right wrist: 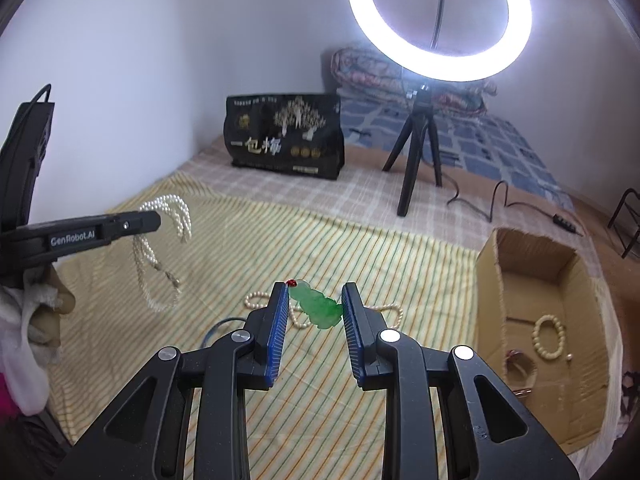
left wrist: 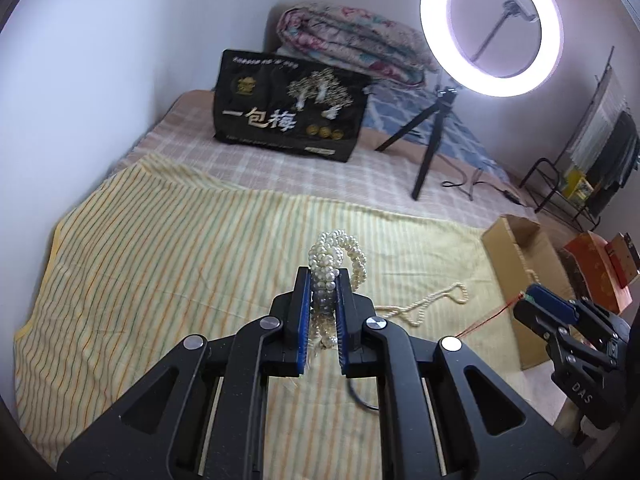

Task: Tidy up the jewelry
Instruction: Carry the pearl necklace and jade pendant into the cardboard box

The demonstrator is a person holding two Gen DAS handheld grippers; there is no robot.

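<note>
Jewelry is split between both tools at this moment. Nearest in the left wrist view, the left gripper (left wrist: pixel 322 280) is clenched on a bunched pearl strand (left wrist: pixel 340 258), loops spilling above and below the pads, lifted off the bed. In the right wrist view the right gripper (right wrist: pixel 314 300) holds a green jade pendant (right wrist: pixel 318 306) wedged corner to corner between its pads, a small red bead at its top; the jaws stand fairly wide, so the hold looks light.

Just beyond, a second pearl necklace (left wrist: pixel 430 300) lies loose on the striped yellow cloth (left wrist: pixel 160 260). To the right sits an open cardboard box (right wrist: pixel 568 280) with a beaded bracelet (right wrist: pixel 550 336) already inside.

Pearls will likely behave as limp and slippery: a pinch across several gathered loops looks safest, since a single strand could slide out. Jade is probably hard, smooth and chip-prone, better held across its flat faces than its tips.

Farther back stand a black snack bag (left wrist: pixel 288 108), a ring light (left wrist: pixel 492 28) on its tripod, and a folded quilt (left wrist: pixel 352 40).
</note>
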